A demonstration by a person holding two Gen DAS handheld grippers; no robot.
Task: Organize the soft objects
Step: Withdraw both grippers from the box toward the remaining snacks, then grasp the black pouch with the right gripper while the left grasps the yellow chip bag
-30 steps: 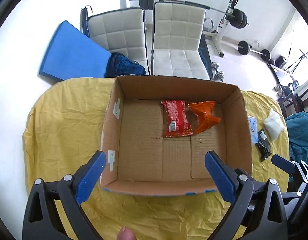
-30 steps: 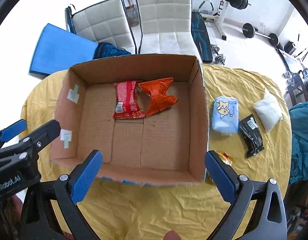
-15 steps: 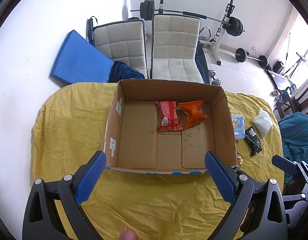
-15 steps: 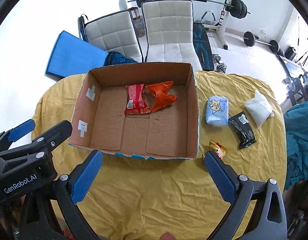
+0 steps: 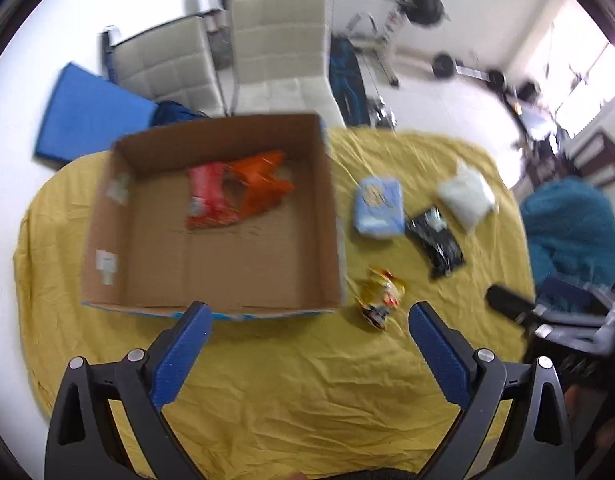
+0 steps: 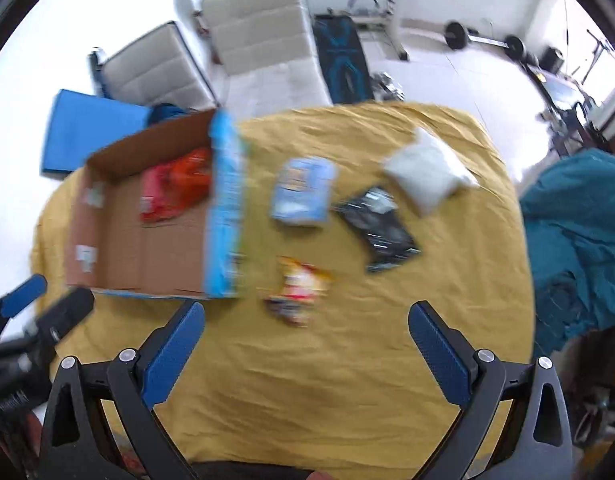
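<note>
Both views have swung right, off the box [image 6: 147, 216]. Each empty claw, left claw [image 5: 307, 322] and right claw [image 6: 305, 320], gapes wide. Nearest, the yellow snack packet [image 6: 299, 288] looks light, crinkly; pinch its middle.

2 white chairs [image 5: 267, 56], a blue mat [image 5: 87, 116] and barbell weights [image 6: 483, 40] stand behind the yellow-covered table [image 5: 307, 392].

no legible text (frames too blurred)

tablecloth [image 5: 291, 392] yellow | box [image 5: 211, 264] brown | packet [image 5: 378, 207] light blue | pouch [image 5: 437, 242] black
</note>
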